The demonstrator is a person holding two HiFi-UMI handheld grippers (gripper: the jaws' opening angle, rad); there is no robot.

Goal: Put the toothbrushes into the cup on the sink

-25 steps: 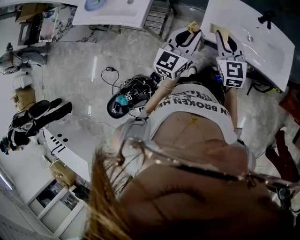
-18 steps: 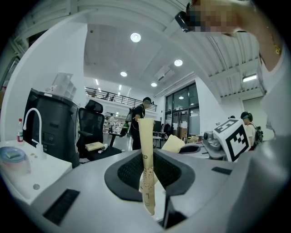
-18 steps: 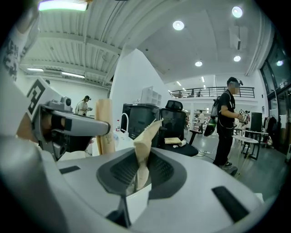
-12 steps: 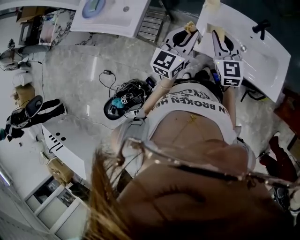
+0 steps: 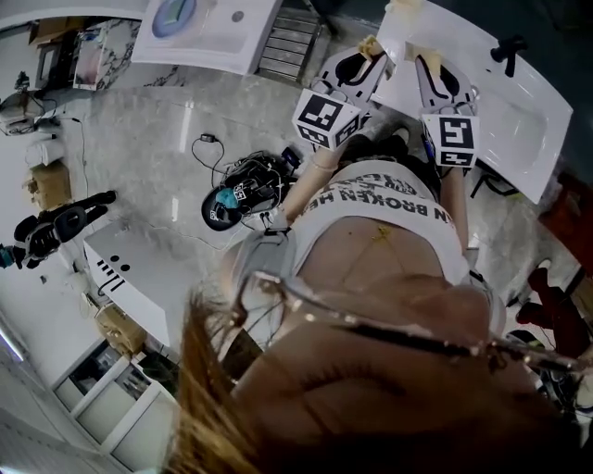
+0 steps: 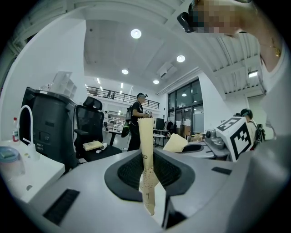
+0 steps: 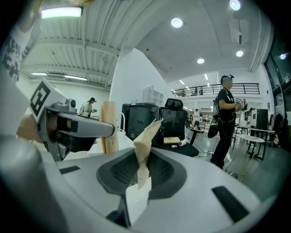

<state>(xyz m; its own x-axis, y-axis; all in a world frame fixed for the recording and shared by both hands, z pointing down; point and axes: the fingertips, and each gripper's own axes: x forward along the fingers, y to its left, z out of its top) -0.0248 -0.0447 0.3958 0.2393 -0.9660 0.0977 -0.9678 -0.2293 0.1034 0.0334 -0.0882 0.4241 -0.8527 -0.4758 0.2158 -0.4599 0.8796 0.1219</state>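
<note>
My left gripper (image 5: 369, 51) is shut on a toothbrush in a beige paper wrapper (image 6: 146, 154) that stands upright between its jaws. In my right gripper (image 5: 424, 67), also shut, a second paper-wrapped toothbrush (image 7: 144, 145) leans to the right. Both grippers point nearly level at the near edge of a white sink (image 5: 519, 102) with a black tap (image 5: 508, 51). A pale object (image 5: 405, 6) at the sink's far edge is cut off by the frame; I cannot tell whether it is the cup. In the right gripper view the left gripper (image 7: 77, 129) shows with its wrapper (image 7: 108, 127).
A second white basin (image 5: 208, 28) lies at top left. Cables and a round dark device (image 5: 232, 199) are on the marble floor. In the left gripper view a white counter (image 6: 32, 175) holds a lidded container (image 6: 9, 157). An office chair (image 6: 88, 127) and a standing person (image 6: 135, 120) are farther off.
Both grippers have moved together toward the white sink, each still holding its wrapped toothbrush. The right gripper's jaws now reach over the sink's near edge.
</note>
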